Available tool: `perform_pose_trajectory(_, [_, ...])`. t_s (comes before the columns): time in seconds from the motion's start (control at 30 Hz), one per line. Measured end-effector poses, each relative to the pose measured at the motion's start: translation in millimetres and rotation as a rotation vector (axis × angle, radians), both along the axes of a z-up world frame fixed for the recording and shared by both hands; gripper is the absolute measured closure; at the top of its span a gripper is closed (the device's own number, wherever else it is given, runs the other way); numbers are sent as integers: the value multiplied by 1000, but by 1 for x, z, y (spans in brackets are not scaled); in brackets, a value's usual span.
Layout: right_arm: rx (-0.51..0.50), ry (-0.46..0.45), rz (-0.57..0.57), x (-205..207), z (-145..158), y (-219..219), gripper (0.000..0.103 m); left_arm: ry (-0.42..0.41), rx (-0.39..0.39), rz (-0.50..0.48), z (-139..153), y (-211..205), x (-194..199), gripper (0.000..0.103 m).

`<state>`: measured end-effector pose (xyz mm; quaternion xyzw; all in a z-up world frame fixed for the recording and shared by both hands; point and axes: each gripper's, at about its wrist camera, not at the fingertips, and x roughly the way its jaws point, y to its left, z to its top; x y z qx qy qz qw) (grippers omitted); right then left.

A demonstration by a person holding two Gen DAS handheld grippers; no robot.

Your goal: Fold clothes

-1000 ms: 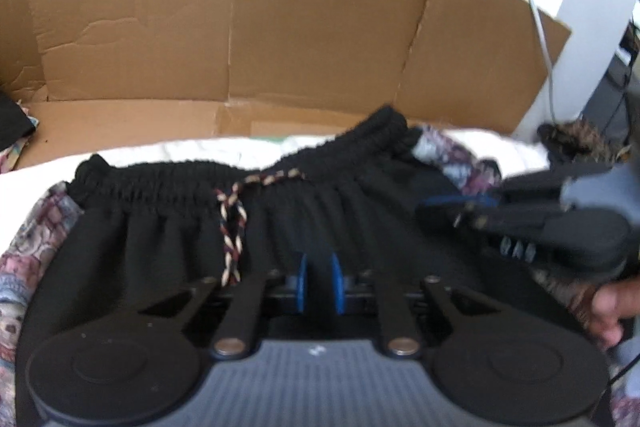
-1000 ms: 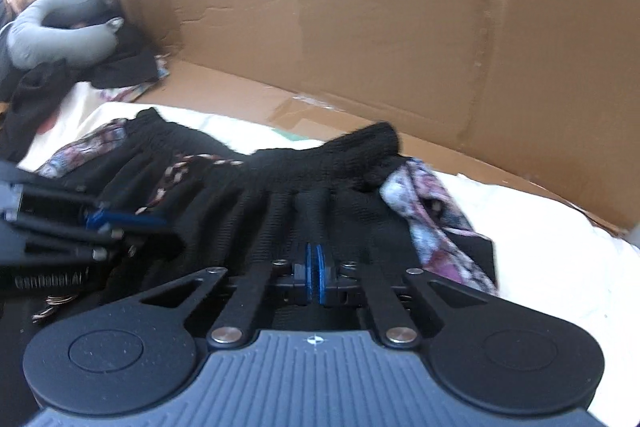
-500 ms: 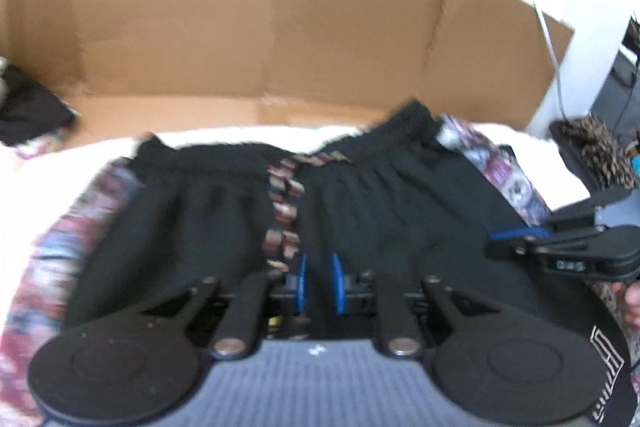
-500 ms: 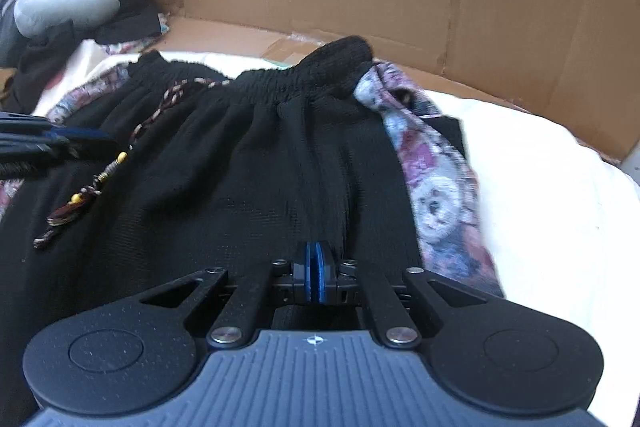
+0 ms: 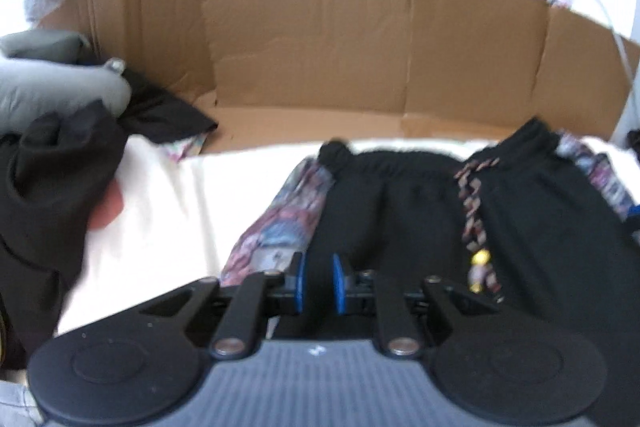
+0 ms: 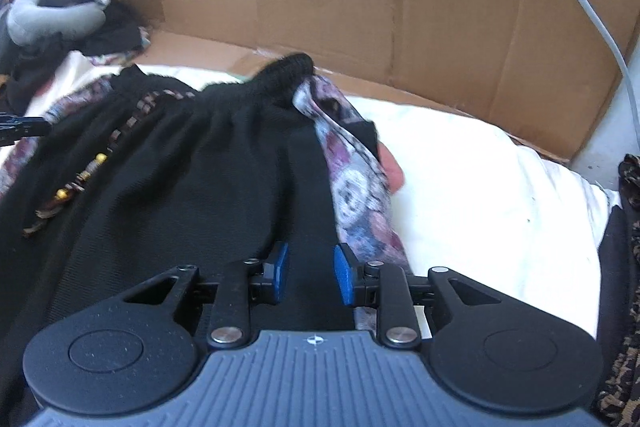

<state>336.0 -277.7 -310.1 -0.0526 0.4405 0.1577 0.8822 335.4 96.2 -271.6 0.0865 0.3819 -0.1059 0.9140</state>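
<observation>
A big cardboard sheet (image 5: pixel 360 59) is standing up behind a white bedsheet (image 6: pixel 472 179), and the black shorts (image 6: pixel 192 179) with patterned side panels are lying flat across that sheet, waistband toward the cardboard. The braided drawstring (image 5: pixel 474 211) is trailing down the front of them. The right gripper (image 6: pixel 310 273) is sitting parted over the shorts' right edge, and the left gripper (image 5: pixel 318 283) is hovering narrowly parted at their left edge, neither pinching fabric.
</observation>
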Motion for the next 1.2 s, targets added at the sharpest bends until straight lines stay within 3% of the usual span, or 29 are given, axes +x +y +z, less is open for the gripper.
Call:
perform_pose_trajectory(0.13, [-34, 15, -35, 5, -12, -6, 71, 54, 34, 77, -18, 19, 9, 87])
perform_pose_trajectory(0.23, [-35, 22, -46, 7, -18, -10, 71, 65, -2, 100, -22, 33, 12, 86])
perform_pose_trajectory(0.5, [-31, 64, -72, -7, -14, -18, 67, 101, -10, 116, -11, 42, 3, 86])
perform_pose_trajectory(0.9, [-70, 126, -79, -77, -15, -37, 64, 156, -9, 137, -17, 60, -94, 75])
perform_pose_trajectory(1.2, [-94, 175, -83, -119, -11, -50, 60, 190, 15, 183, -11, 88, -138, 74])
